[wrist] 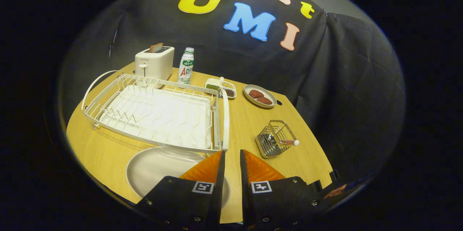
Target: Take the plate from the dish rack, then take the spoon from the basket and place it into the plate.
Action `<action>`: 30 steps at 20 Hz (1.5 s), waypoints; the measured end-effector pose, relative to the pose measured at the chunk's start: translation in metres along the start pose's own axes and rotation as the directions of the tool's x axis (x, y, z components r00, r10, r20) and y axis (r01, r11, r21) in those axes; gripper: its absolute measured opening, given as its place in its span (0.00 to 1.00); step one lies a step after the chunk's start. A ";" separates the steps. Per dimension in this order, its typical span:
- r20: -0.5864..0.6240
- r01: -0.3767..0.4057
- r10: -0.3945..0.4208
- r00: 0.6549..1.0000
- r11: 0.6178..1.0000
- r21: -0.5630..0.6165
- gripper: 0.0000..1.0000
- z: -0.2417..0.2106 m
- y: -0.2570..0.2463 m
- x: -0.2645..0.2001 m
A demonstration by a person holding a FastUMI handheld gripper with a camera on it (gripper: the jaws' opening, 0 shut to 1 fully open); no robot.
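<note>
Plate (159, 171) flat, round; gripper (232, 158) fingers apart, empty.

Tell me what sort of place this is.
Probably a mock kitchen table in a cloth-walled booth: a toaster holding a slice, a white dish rack and a wire basket with a spoon. The tongs, nearly closed and empty, hover over a plate.

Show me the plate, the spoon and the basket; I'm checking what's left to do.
plate (159, 173): gripper view, bare inner surface.
spoon (289, 142): gripper view, handle sticking out.
basket (269, 146): gripper view, wire side wall.
</note>
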State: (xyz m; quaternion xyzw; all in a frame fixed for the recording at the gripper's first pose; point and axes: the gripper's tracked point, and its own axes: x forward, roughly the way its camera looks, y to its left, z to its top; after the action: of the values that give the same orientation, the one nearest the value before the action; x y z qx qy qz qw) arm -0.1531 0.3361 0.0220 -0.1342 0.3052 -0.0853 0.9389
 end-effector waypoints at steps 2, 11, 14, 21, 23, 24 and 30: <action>-0.014 0.044 -0.043 0.999 0.999 0.028 0.23 -0.001 -0.022 0.009; -0.097 0.199 -0.187 0.978 0.970 0.137 0.24 -0.012 -0.110 0.055; -0.113 0.185 -0.167 0.979 0.968 0.172 0.25 -0.014 -0.117 0.069; -0.136 0.118 -0.094 0.986 0.977 0.178 0.25 -0.022 -0.112 0.089; -0.115 0.085 -0.066 0.991 0.981 0.171 0.14 -0.017 -0.109 0.090; -0.115 0.088 -0.070 0.991 0.983 0.160 0.13 -0.017 -0.110 0.090; -0.087 0.094 -0.082 0.993 0.984 0.152 0.06 -0.008 -0.109 0.078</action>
State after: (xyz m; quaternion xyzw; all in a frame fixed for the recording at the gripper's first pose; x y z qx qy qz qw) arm -0.1042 0.2124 0.0059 -0.0701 0.3290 -0.1556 0.9288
